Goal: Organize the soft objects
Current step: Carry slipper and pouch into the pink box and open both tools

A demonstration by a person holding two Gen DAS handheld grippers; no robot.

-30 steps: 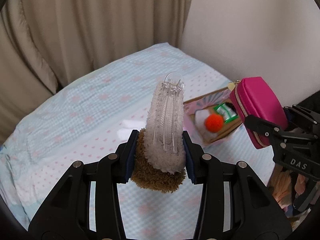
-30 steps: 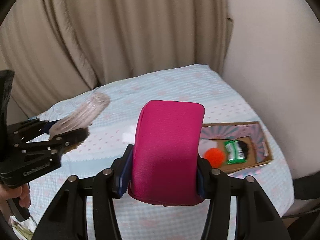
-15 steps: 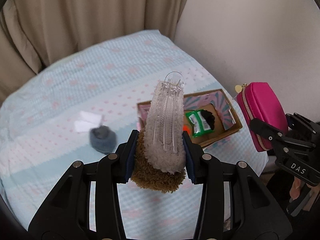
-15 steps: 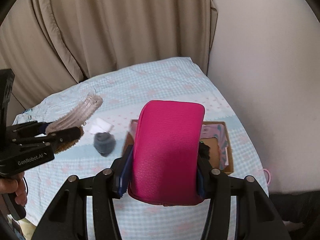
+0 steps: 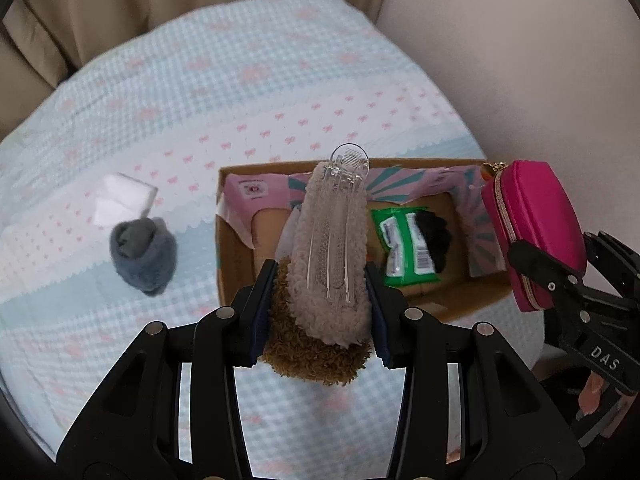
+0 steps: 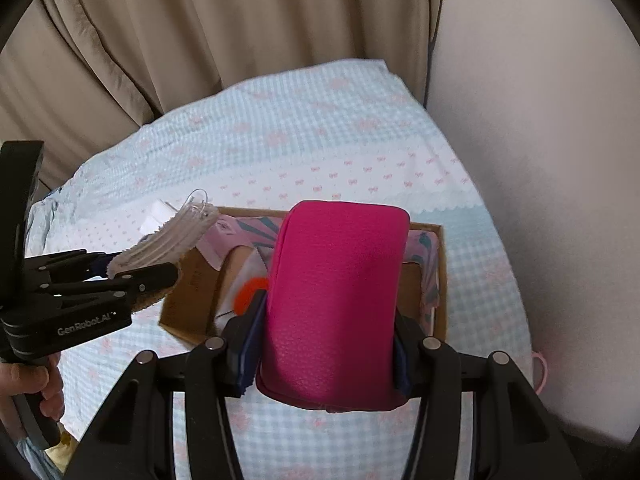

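My left gripper (image 5: 320, 280) is shut on a fuzzy beige and brown hair clip (image 5: 328, 264) with clear plastic teeth, held above the near left part of an open cardboard box (image 5: 236, 276). The clip also shows in the right wrist view (image 6: 168, 244). My right gripper (image 6: 324, 340) is shut on a pink zip pouch (image 6: 336, 300), held above the box's near side (image 6: 188, 284); the pouch shows at the right in the left wrist view (image 5: 536, 232). The box holds a green packet (image 5: 404, 248), a black fuzzy item (image 5: 434, 236) and an orange pompom (image 6: 248, 292).
A rolled grey sock (image 5: 144, 254) and a white folded piece (image 5: 124, 200) lie on the blue checked bedspread (image 5: 240, 80) left of the box. Beige curtains (image 6: 200, 32) hang behind the bed, a plain wall (image 6: 540, 120) at the right.
Both grippers have moved forward and down toward the box with their loads. The box now lies directly under them, and the grey sock has come into view at the left.
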